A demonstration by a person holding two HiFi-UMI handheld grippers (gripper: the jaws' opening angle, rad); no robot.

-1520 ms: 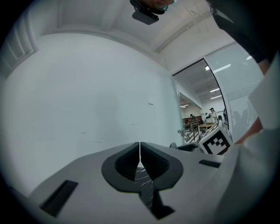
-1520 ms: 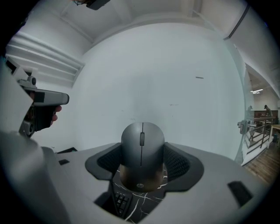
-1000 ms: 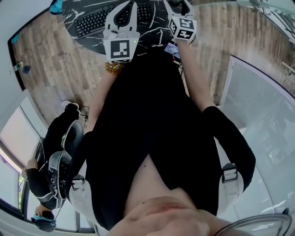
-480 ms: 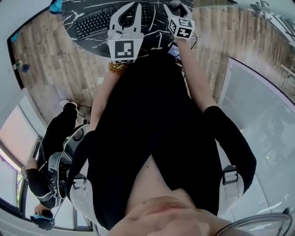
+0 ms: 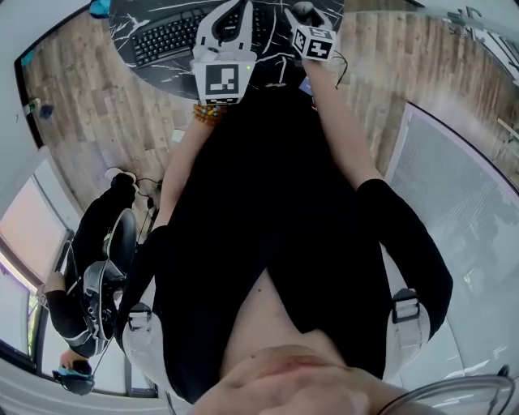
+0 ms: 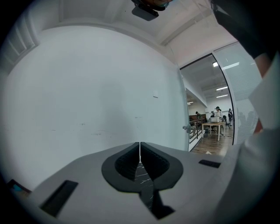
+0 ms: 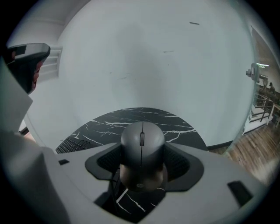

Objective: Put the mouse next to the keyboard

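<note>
In the right gripper view a grey mouse [image 7: 142, 144] sits between the jaws of my right gripper [image 7: 142, 154], which is shut on it and holds it above the black marble table [image 7: 175, 120]. The black keyboard [image 7: 72, 142] lies on the table to the left of the mouse. In the head view the keyboard [image 5: 166, 36] is at the top left of the table and my right gripper [image 5: 306, 16] is off its right end. My left gripper [image 5: 229, 12] hovers over the keyboard's right part. Its jaws [image 6: 140, 151] are shut on nothing and point at a white wall.
The round table's near edge [image 5: 268, 77] is right in front of the person's body. A second person in black [image 5: 97, 259] crouches with gear on the wooden floor at the left. A glass partition [image 5: 454, 186] stands on the right. A small device [image 5: 306, 81] lies at the table edge.
Both grippers have moved a little forward over the table, and the left one has shifted slightly right. The mouse stays held in the right gripper.
</note>
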